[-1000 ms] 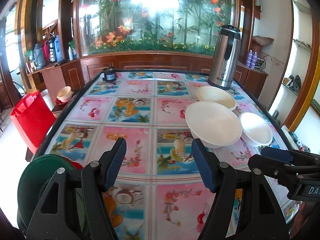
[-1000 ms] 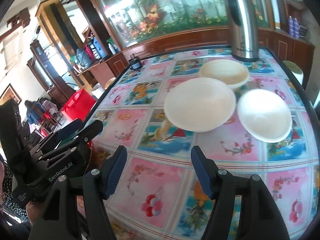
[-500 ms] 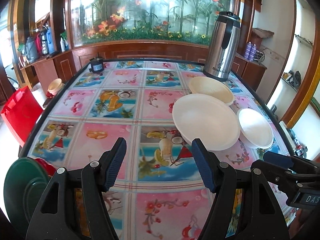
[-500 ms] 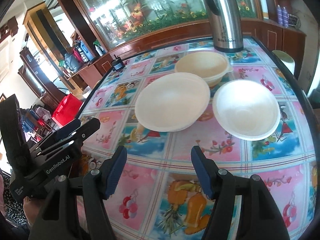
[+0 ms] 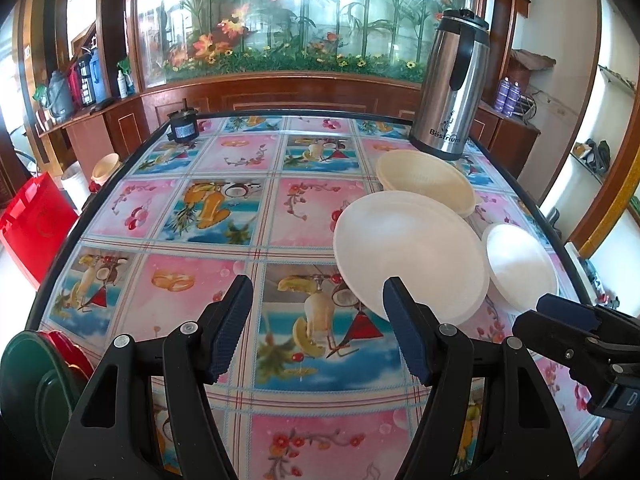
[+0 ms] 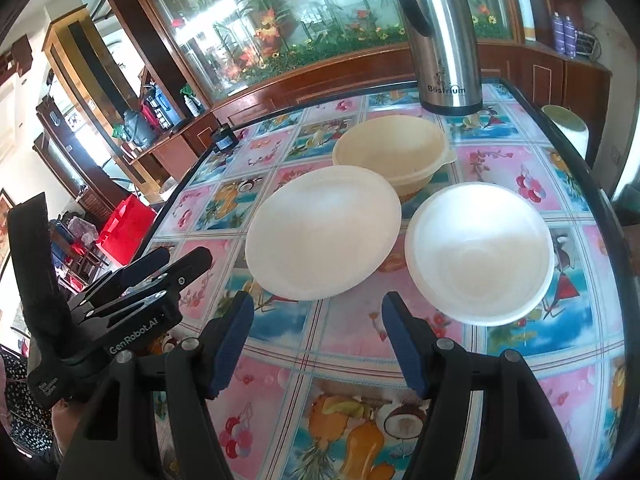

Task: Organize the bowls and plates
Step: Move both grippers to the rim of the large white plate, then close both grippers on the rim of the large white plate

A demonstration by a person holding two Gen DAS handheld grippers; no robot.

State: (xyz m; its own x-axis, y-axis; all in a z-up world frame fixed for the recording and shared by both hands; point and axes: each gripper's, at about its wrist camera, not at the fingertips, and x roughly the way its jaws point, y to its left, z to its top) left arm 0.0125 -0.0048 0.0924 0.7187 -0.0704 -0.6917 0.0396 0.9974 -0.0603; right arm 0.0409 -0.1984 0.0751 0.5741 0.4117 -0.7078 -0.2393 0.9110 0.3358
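**Ahead of both open grippers, three light dishes wait**

Just past our right gripper (image 6: 316,340), whose fingers stand well apart with nothing between them, sits the white plate (image 6: 322,236), and to the right of its right finger the white bowl (image 6: 480,254). Behind both, farther from the fingers, is the cream bowl (image 6: 394,158); the plate's far rim seems to overlap or touch it, though we cannot tell which. Our left gripper (image 5: 316,330) is equally open and empty, and the plate's near rim lies just beyond its right finger (image 5: 404,332).

We judge all three to be thin, light, disposable-looking ware: easy to lift, fairly stiff at the rim but likely to flex or dent if squeezed hard. The rims are where we would take hold, pinching the near edge of the plate or of the white bowl. Being so light, they may slide away rather than seat between the pads.

Under them the table (image 5: 224,208) wears a glossy fruit-and-flower cloth, which looks slick. A steel flask (image 6: 438,36) stands beyond the cream bowl, a small black object (image 5: 182,128) at the far left corner. Beside our left finger, off the table edge, we see a green dish (image 5: 36,384). Wood cabinets and a glass panel of flowers close the room behind.
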